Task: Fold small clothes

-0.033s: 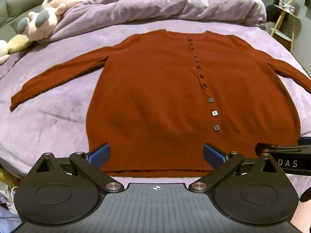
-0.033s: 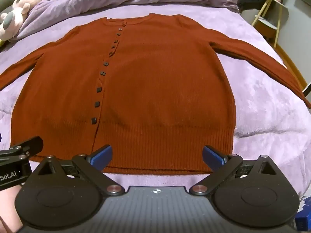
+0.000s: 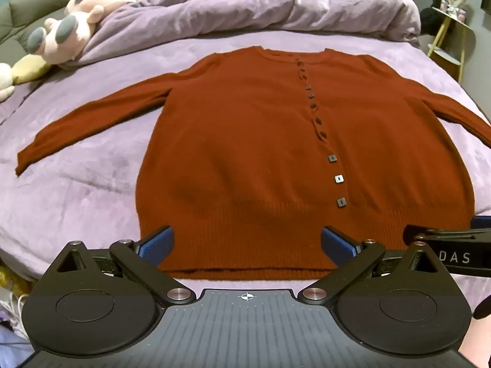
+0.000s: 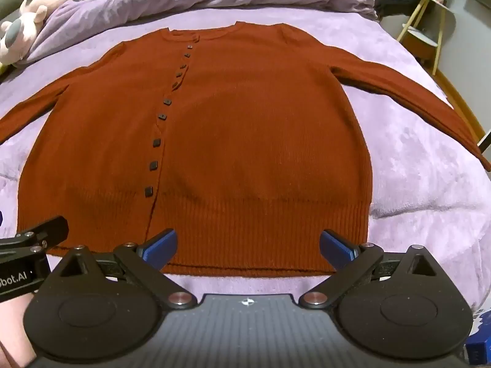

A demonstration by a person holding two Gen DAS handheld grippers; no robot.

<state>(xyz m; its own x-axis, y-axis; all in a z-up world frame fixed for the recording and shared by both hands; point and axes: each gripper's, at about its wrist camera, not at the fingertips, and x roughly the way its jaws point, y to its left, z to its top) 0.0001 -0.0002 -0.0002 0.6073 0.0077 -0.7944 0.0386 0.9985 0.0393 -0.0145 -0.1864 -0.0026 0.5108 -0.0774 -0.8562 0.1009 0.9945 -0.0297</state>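
A rust-red button-up cardigan [image 3: 245,153] lies flat and face up on the purple bed, both sleeves spread out to the sides and its hem nearest me. Dark square buttons [image 3: 338,178] run down its front. My left gripper [image 3: 247,239] hovers over the left half of the hem, open wide, nothing between its blue pads [image 3: 156,240]. My right gripper [image 4: 248,242] hovers over the right half of the cardigan's [image 4: 245,138] hem, also open wide and empty. Each gripper's black body shows at the edge of the other's view.
A rumpled purple duvet [image 3: 276,6] is heaped at the head of the bed. Plush toys [image 3: 67,33] lie at the far left. A small side table [image 3: 451,30] stands beyond the bed's right edge. Purple sheet [image 3: 76,199] shows around the cardigan.
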